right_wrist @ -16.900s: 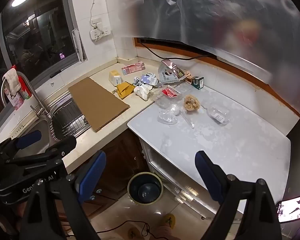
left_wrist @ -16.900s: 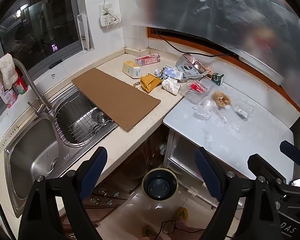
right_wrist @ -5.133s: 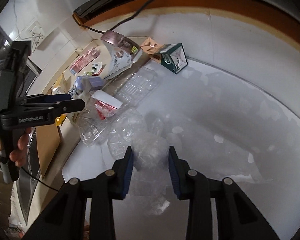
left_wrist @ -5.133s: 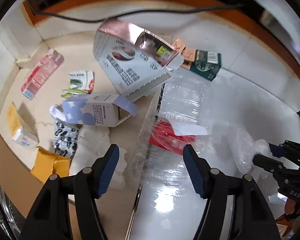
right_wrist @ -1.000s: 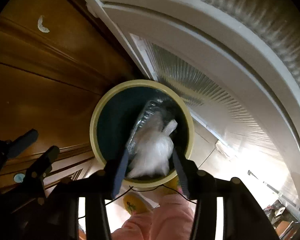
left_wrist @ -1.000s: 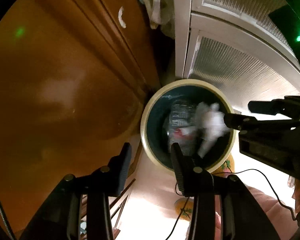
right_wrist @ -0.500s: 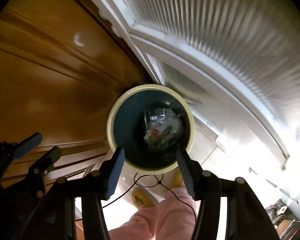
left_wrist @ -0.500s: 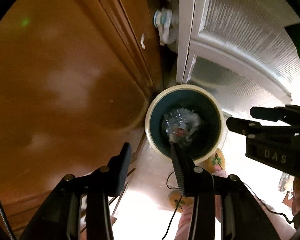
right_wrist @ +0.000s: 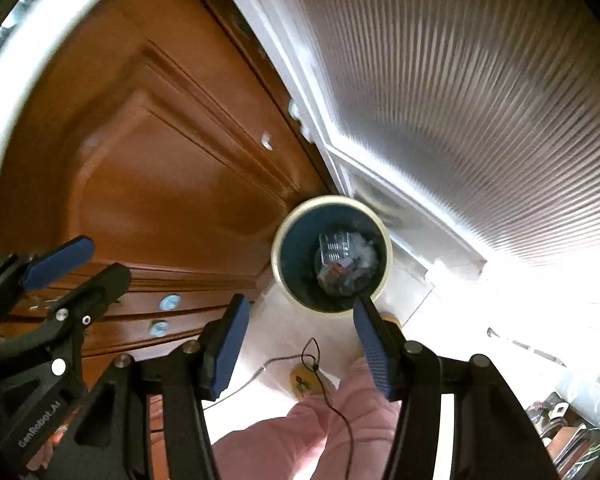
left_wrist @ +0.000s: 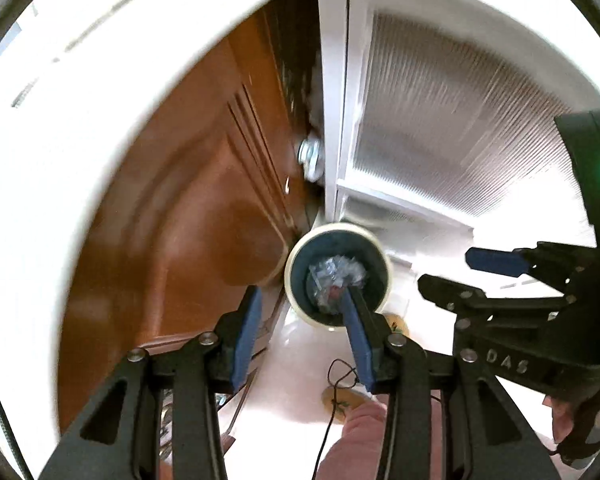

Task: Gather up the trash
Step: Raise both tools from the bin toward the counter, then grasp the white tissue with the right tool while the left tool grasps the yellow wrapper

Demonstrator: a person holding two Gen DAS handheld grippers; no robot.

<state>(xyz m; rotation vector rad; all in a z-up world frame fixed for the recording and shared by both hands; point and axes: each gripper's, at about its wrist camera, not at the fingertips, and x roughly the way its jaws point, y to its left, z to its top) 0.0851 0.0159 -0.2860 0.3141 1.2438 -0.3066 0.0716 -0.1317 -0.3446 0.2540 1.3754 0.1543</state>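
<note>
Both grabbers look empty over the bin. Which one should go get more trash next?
Either, probably. The left gripper and right gripper both have empty, open fingers above the bin, where the clear plastic trash lies. No leftover trash is in view, so neither looks closer.

Looking steeply down from well above the floor, side by side; both sharing the trash bin [left_wrist: 337,278] [right_wrist: 332,254], wooden cabinet door [left_wrist: 188,216] [right_wrist: 160,160] and ribbed white panel [left_wrist: 452,128] [right_wrist: 480,100].

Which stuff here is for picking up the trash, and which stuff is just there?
For the job:
- trash bin
- crumpled plastic trash inside it
- left gripper, open and empty
- right gripper, open and empty

Just there:
- brown cabinet door
- white ribbed door
- black cord on the floor
</note>
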